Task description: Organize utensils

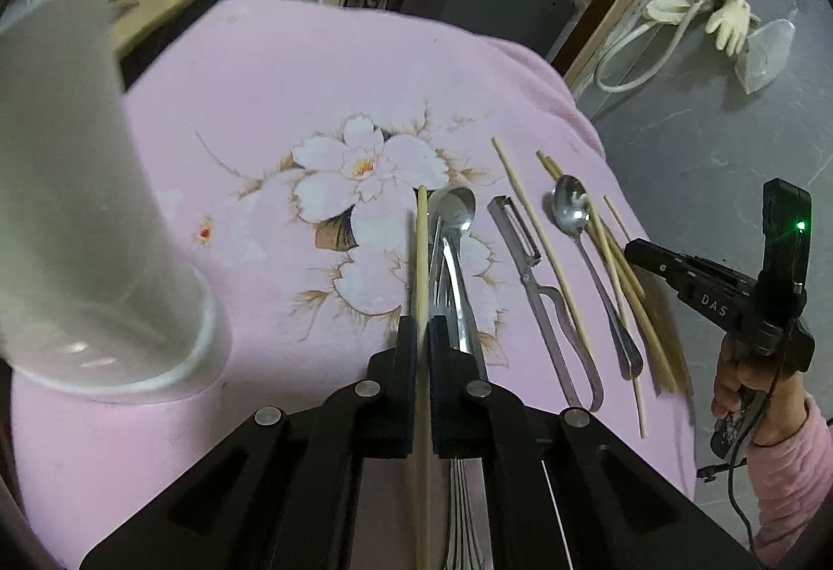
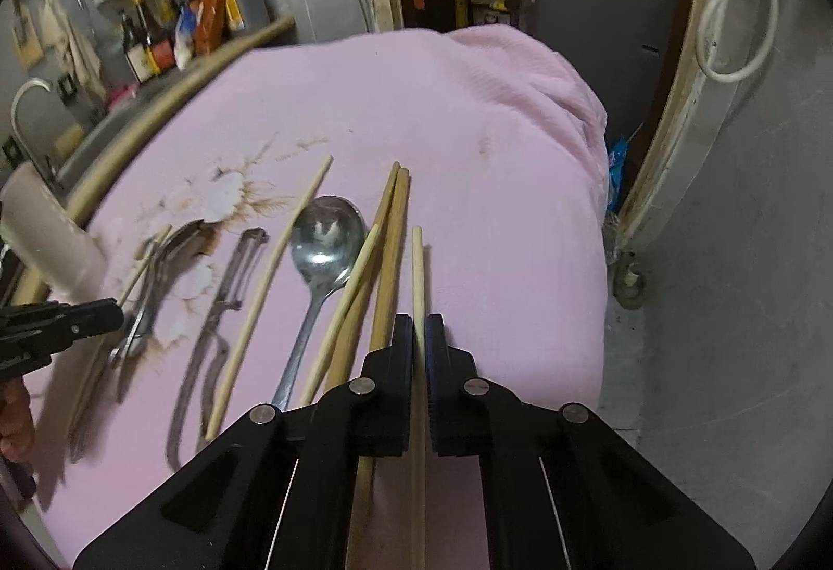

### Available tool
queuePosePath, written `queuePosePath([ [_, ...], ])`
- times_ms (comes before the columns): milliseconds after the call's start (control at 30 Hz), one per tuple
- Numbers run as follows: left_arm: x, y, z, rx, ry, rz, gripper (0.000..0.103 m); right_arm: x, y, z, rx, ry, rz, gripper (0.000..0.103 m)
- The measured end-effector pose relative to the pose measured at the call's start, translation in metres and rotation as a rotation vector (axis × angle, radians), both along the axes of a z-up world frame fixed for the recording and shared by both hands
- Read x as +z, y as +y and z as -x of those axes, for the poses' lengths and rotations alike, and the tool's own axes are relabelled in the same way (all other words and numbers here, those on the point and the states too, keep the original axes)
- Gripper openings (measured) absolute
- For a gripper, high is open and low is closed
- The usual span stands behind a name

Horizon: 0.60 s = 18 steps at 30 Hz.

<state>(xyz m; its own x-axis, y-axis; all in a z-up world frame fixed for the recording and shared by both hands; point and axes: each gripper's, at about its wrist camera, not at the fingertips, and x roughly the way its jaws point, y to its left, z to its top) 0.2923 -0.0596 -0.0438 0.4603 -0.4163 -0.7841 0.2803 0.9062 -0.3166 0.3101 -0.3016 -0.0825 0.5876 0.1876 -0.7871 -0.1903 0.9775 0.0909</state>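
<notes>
While spoons, a peeler [image 1: 526, 242] and loose chopsticks lie on the pink cloth [image 1: 260, 101], your left gripper [image 1: 421, 336] pinches one chopstick [image 1: 421, 226] beside the white cup [image 1: 78, 205]; your right gripper [image 2: 418, 336] clamps another chopstick [image 2: 417, 268]

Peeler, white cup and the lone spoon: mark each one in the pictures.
peeler [image 1: 526, 252], left wrist view, on the neck just below the blade head.
white cup [image 1: 78, 205], left wrist view, on its side wall.
lone spoon [image 2: 327, 237], right wrist view, on the middle of its bowl.
</notes>
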Motion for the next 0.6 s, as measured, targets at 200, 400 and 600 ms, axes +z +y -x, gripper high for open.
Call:
queuePosePath([
  [200, 0.006, -0.003, 0.020, -0.020, -0.061, 0.001, 0.002, 0.008, 0.006, 0.025, -0.003, -0.120, -0.034, 0.003],
  [400, 0.024, -0.005, 0.036, 0.004, -0.235, 0.027, 0.002, 0.030, 0.026, 0.066, -0.005, -0.385, 0.000, 0.003],
  [600, 0.049, -0.009, 0.051, 0.057, -0.461, 0.050, 0.002, 0.050, 0.047, 0.102, -0.042, -0.672, 0.036, 0.003],
])
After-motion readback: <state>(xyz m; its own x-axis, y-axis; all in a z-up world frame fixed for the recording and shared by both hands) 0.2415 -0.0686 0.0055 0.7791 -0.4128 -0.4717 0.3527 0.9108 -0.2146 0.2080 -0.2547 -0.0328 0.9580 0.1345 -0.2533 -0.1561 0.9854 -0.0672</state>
